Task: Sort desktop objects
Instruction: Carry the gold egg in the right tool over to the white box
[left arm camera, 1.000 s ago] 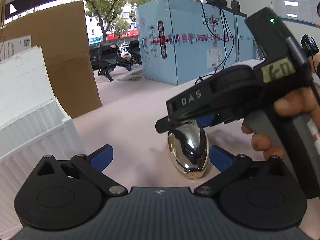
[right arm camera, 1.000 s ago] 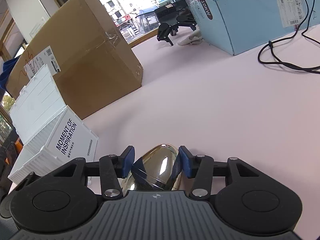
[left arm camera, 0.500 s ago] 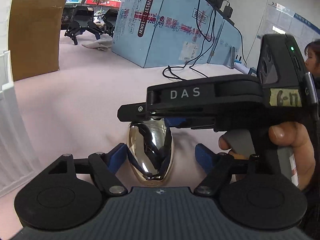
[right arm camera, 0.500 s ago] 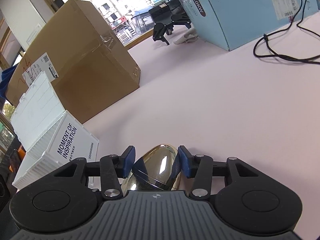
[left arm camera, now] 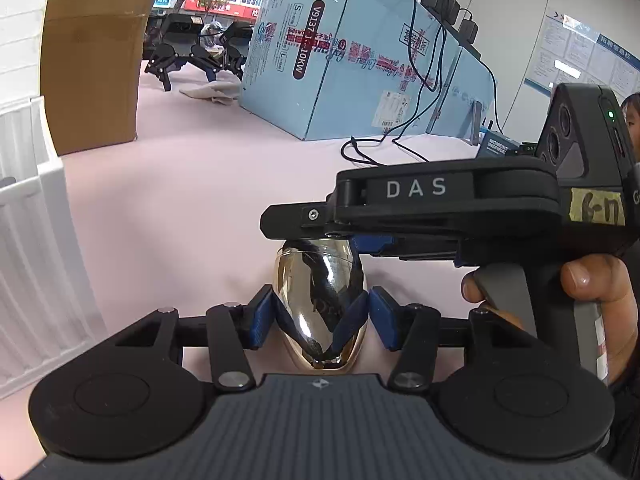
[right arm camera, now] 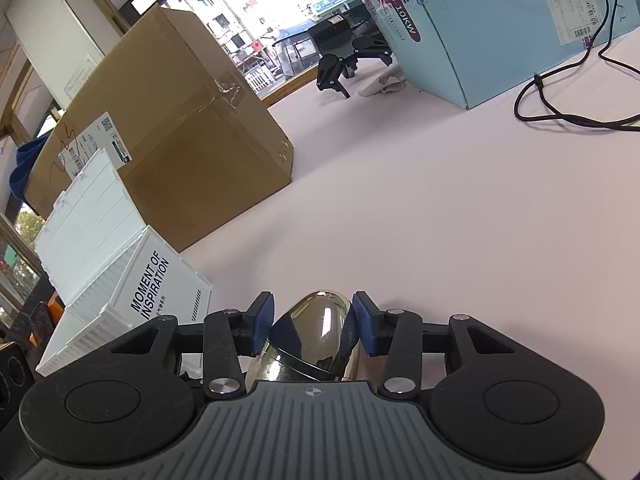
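The lower end of the egg [left arm camera: 320, 304], a mirror-finished gold ovoid, is cut off by the left gripper [left arm camera: 320, 316] body in the left view, and its top is covered by the right gripper [left arm camera: 360, 240] crossing above it. In the right view the egg [right arm camera: 316, 336] shows only its upper part; the rest is hidden behind the right gripper [right arm camera: 314, 326] housing. The egg stands on the pink table [right arm camera: 440, 200], near the white crate [right arm camera: 132, 300]. The left gripper's blue pads [left arm camera: 262, 316] sit at both sides of the egg's lower half, just beside it; contact cannot be confirmed, so its state cannot be told. The right gripper's pads [right arm camera: 366, 322] press against the egg's upper flanks, clamping it. A hand [left arm camera: 592, 304] wraps the right gripper's handle, one finger on the trigger; the rest of the hand runs out of frame. Count: one egg, two grippers, one white crate with its lid raised, one brown carton [right arm camera: 180, 148], one blue box [right arm camera: 500, 20], one black cable [right arm camera: 560, 112]. Dark legged machines [right arm camera: 352, 60] beyond the carton are too small to count.
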Available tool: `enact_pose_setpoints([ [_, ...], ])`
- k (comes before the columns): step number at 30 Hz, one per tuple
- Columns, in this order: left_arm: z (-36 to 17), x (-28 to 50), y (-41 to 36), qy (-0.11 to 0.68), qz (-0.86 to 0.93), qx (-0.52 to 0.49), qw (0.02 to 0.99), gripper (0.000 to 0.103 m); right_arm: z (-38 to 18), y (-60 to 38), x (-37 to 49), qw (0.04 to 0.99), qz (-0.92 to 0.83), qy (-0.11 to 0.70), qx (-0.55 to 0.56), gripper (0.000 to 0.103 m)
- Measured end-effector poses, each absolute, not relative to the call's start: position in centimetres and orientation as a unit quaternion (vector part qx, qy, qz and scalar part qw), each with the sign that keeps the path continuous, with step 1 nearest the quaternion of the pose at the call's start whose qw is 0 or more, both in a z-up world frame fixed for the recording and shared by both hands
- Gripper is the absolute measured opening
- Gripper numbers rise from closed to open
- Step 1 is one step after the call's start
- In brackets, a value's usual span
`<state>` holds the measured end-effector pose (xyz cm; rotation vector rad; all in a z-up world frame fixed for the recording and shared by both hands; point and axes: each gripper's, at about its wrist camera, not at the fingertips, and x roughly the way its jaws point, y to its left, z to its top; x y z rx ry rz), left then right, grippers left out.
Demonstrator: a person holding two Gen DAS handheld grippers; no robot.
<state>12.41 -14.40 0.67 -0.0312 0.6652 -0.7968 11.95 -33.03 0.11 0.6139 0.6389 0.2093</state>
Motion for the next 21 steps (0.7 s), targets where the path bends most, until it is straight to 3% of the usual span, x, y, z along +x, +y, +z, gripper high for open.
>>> enact_pose_setpoints([
  [21,1.6,11.0,-14.4,0.282,-0.367,0.006,0.886,0.048,1.6,-33.5,10.8,0.906,0.124,0.266,0.304,0.035],
])
